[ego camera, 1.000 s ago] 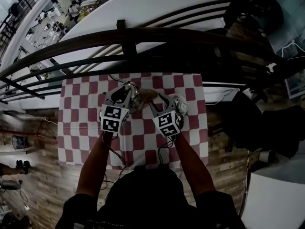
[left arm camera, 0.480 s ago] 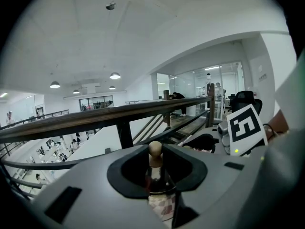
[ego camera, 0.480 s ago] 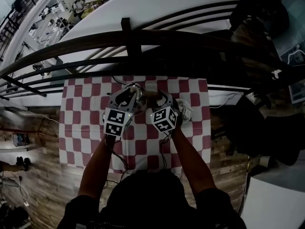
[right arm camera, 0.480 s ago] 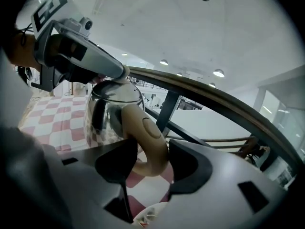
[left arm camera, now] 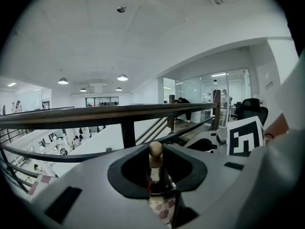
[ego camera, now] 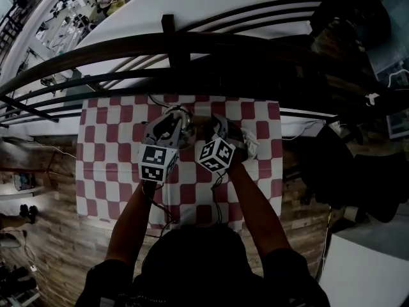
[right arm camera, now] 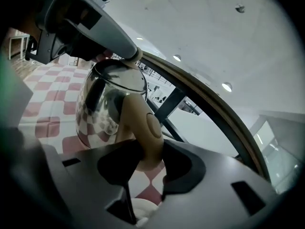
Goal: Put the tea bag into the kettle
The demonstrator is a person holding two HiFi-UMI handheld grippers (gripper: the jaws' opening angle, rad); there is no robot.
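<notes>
A glass kettle [right arm camera: 102,109] with a wooden handle [right arm camera: 143,128] stands on the checked cloth; in the head view the kettle [ego camera: 181,117] is at the table's far middle. My left gripper [left arm camera: 156,163] hangs over the kettle's top, shut on the lid's wooden knob [left arm camera: 155,150]; in the head view that gripper [ego camera: 171,121] covers the lid. My right gripper [right arm camera: 147,161] is closing, and its jaws touch the handle on both sides. In the head view the right gripper [ego camera: 211,128] sits just right of the kettle. A small white thing [ego camera: 249,147], perhaps the tea bag, lies right of it.
The table [ego camera: 102,171] carries a red-and-white checked cloth. A dark railing [ego camera: 192,43] runs along its far side, just beyond the kettle. Wooden floor [ego camera: 45,235] surrounds the table, with dark furniture [ego camera: 345,165] to the right.
My right gripper has swung left and forward onto the kettle's handle. The left gripper has stayed over the kettle's top.
</notes>
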